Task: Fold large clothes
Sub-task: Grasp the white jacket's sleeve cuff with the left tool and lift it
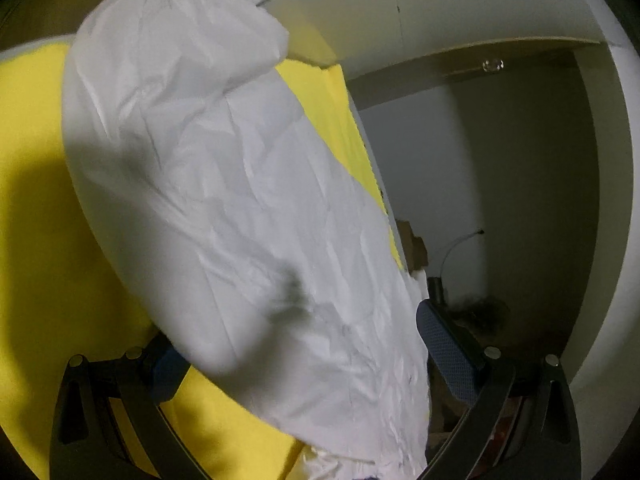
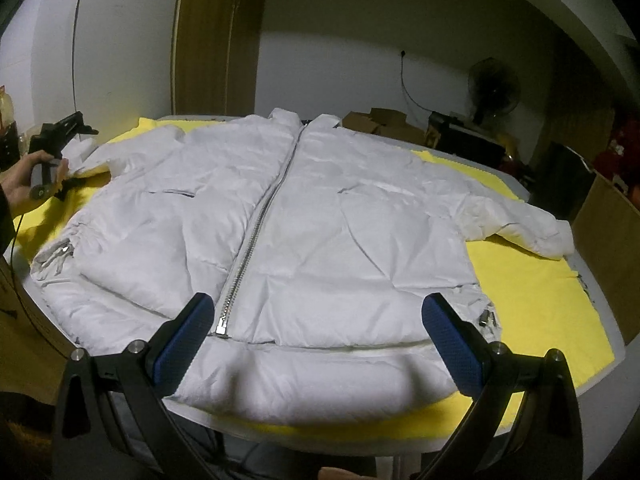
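Observation:
A white puffer jacket point(image 2: 320, 208) lies flat and zipped, front up, on a yellow cloth point(image 2: 532, 280) over the table. My right gripper point(image 2: 318, 336) hovers open at the jacket's near hem, its blue pads either side of the zip's lower end. At the far left a hand point(image 2: 24, 180) holds my left gripper point(image 2: 60, 136) by the jacket's left sleeve point(image 2: 120, 152). In the left wrist view that sleeve point(image 1: 240, 200) fills the frame and runs between the wide-apart fingers of the left gripper point(image 1: 296, 328). It hides most of the left pad point(image 1: 168, 372).
Cardboard boxes point(image 2: 380, 120) and a standing fan point(image 2: 494, 88) are behind the table. A cardboard panel point(image 2: 612, 248) leans at the right edge. A wooden door point(image 2: 216, 40) is at the back left. The jacket's right sleeve point(image 2: 528, 228) lies across the yellow cloth.

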